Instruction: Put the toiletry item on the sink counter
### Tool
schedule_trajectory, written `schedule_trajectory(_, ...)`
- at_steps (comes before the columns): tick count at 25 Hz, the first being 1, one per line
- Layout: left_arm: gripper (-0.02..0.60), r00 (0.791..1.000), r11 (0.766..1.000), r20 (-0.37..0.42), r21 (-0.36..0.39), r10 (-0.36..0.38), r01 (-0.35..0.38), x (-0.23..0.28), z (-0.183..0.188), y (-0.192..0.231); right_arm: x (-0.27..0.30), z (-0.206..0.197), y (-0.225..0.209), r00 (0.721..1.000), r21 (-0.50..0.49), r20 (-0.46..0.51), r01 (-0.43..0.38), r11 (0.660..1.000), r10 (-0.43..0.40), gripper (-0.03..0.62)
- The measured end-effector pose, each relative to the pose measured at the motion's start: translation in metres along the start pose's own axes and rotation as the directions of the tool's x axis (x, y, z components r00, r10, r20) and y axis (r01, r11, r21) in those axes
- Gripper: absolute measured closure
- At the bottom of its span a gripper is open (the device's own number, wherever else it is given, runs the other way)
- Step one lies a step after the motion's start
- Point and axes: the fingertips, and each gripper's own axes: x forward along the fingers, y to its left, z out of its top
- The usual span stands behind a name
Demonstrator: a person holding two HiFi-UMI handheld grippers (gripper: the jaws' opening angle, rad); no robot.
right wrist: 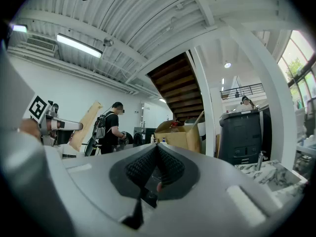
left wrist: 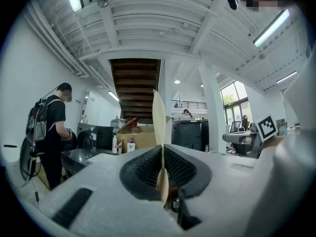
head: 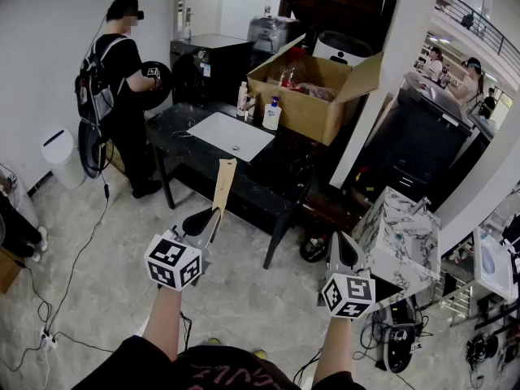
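Both grippers are up in the air over a pale marble-look tile floor (head: 244,299), well short of the sink counter (head: 280,187). The left gripper (head: 210,214) has its jaws pinched tight on a flat tan paper packet (head: 224,182). The packet pokes up past the tips toward the counter, and in the left gripper view it stands edge-on, right in the seam between the pads. So the toiletry thing is held off the counter, not touching it. The right gripper (head: 342,244) is pressed together with nothing in it, just pad against pad in its own view.

The counter is a black top on black legs with a white rectangular basin (head: 232,136) sunk into it. At the far right end sits an open cardboard box (head: 313,96) with stuff inside that I can't really make out. Just beside the box there's a white pump bottle (head: 271,114), with a taller white bottle (head: 242,97) next to it.

A person in black with a backpack (head: 122,75) stands at the left end of the counter. A white bin (head: 62,158) sits by the wall behind them. Cables (head: 73,266) trail across the floor on the left. On the right is a marble-patterned cabinet (head: 402,238). Overhead there's a white ribbed ceiling with tube lights (right wrist: 79,45), plus the dark underside of a staircase (right wrist: 175,88).
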Motion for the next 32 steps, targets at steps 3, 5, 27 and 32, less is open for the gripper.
schedule_trajectory(3, 0.563, 1.0, 1.0, -0.001, -0.002, -0.002, 0.002, -0.002, -0.003, -0.002, 0.0, -0.002, 0.004, 1.0, 0.002, -0.002, -0.007, 1.0, 0.007, 0.582)
schedule_trajectory(5, 0.563, 1.0, 1.0, -0.002, -0.002, -0.004, 0.004, -0.003, -0.003, -0.002, 0.0, -0.001, 0.006, 1.0, 0.003, -0.003, -0.01, 1.0, 0.01, 0.582)
schedule_trajectory(27, 0.563, 0.999, 0.999, -0.008, -0.021, -0.048, 0.047, -0.008, -0.013, 0.026, 0.014, -0.006, 0.038, 1.0, 0.016, -0.008, 0.018, 1.0, -0.018, 0.582)
schedule_trajectory(32, 0.563, 0.997, 0.997, 0.001, -0.024, -0.071, 0.071, -0.015, -0.011, 0.045, 0.019, -0.005, 0.06, 0.999, 0.022, -0.008, 0.038, 0.999, -0.038, 0.582)
